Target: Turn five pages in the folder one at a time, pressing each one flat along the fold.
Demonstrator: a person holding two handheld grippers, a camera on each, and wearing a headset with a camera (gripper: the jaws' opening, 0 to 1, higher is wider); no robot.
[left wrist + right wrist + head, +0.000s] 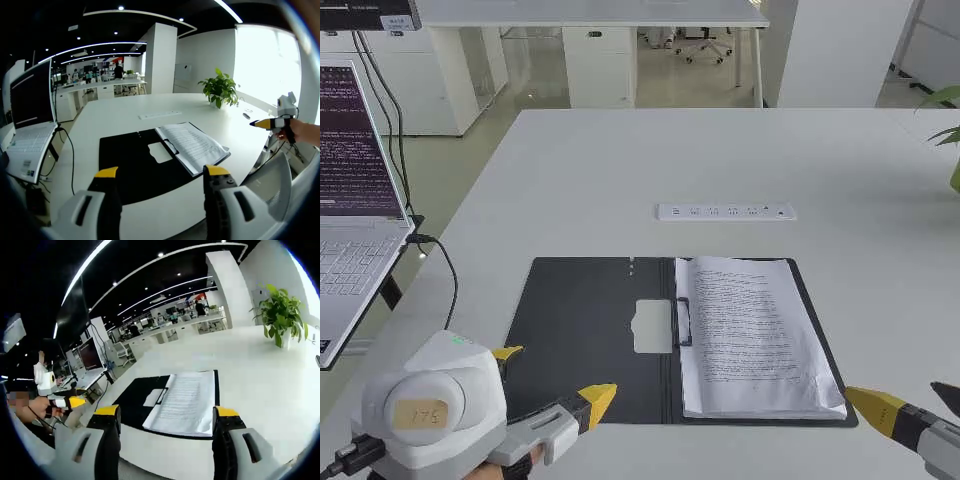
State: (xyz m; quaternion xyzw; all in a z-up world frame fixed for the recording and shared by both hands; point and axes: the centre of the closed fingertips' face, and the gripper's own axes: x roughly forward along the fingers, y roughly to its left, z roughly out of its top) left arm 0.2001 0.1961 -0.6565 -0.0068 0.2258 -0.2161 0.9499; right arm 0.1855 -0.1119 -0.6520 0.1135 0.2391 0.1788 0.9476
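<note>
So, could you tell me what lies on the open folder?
A stack of printed pages lies on the folder's right half, with a clip at the fold. Its lower pages are covered.

Label point(422, 413) on the left tongs point(557, 372) reads 175.

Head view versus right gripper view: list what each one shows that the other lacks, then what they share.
Head view's own: a white power strip on the table beyond the folder, and a swivel chair far back.
Right gripper view's own: ceiling light strips overhead.
Shared: the open black folder with its stack of pages lying on the right half, the left gripper and the right gripper, both with jaws apart and off the folder.
</note>
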